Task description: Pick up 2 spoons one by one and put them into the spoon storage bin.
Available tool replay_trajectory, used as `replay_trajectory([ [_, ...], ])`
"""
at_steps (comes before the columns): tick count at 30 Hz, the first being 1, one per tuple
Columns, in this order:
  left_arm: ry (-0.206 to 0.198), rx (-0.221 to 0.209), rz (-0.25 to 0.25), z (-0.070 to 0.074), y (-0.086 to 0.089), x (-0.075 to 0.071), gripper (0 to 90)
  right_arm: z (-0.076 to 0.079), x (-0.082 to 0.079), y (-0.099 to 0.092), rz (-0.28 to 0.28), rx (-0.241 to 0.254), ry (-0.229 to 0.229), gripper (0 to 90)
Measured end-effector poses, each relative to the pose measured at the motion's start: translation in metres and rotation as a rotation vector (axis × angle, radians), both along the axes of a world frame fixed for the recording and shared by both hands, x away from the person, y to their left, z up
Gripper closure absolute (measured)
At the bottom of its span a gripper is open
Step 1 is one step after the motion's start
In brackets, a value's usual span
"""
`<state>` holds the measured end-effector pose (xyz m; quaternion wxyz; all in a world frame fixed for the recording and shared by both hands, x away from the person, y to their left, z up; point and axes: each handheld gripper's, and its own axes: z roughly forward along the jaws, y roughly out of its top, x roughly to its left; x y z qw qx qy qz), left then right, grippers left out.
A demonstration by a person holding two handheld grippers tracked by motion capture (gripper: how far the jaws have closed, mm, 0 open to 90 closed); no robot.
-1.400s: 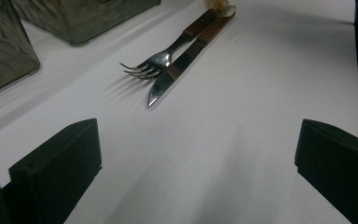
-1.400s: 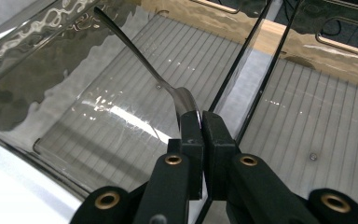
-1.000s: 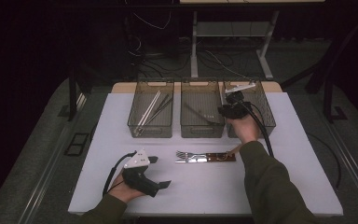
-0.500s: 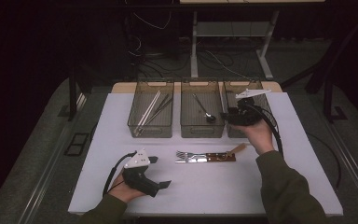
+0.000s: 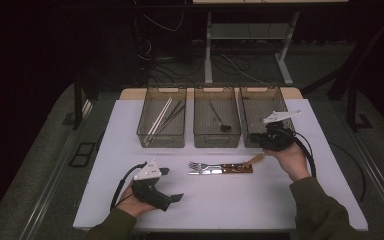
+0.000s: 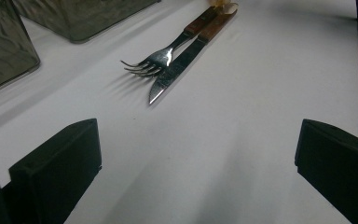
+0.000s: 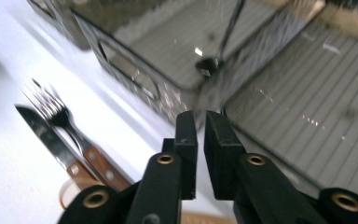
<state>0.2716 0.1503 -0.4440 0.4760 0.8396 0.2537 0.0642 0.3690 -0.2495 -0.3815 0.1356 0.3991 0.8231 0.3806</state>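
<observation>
Nearest, the left gripper (image 5: 172, 198) rests on the white tabletop (image 5: 280, 200), jaws wide apart and empty. Beyond lie a fork (image 5: 202, 166) and knife (image 5: 215, 171), steel with brown wooden handles, side by side. The right gripper (image 7: 200, 123) has just been closing, nothing between its jaws; its view shows the middle bin (image 7: 177, 51) holding a dark spoon (image 7: 209, 63).

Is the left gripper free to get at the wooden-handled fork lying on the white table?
Probably yes: the left gripper has open jaws facing the wooden-handled fork, with bare white table between.
</observation>
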Motion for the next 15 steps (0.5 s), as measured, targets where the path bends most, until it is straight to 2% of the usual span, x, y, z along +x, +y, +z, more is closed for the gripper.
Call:
replay_trajectory([
  [4, 0.001, 0.000, 0.000, 0.000, 0.000, 0.000, 0.0, -0.012, 0.000, -0.008, -0.005, -0.024, 0.024, 89.8],
  [7, 0.001, -0.001, 0.001, 0.000, 0.000, 0.000, 0.0, -0.019, 0.000, -0.012, -0.008, -0.028, 0.049, 90.0],
  [15, 0.001, -0.001, 0.000, 0.000, 0.000, 0.000, 0.0, -0.024, -0.004, -0.003, 0.044, -0.037, 0.071, 90.0],
])
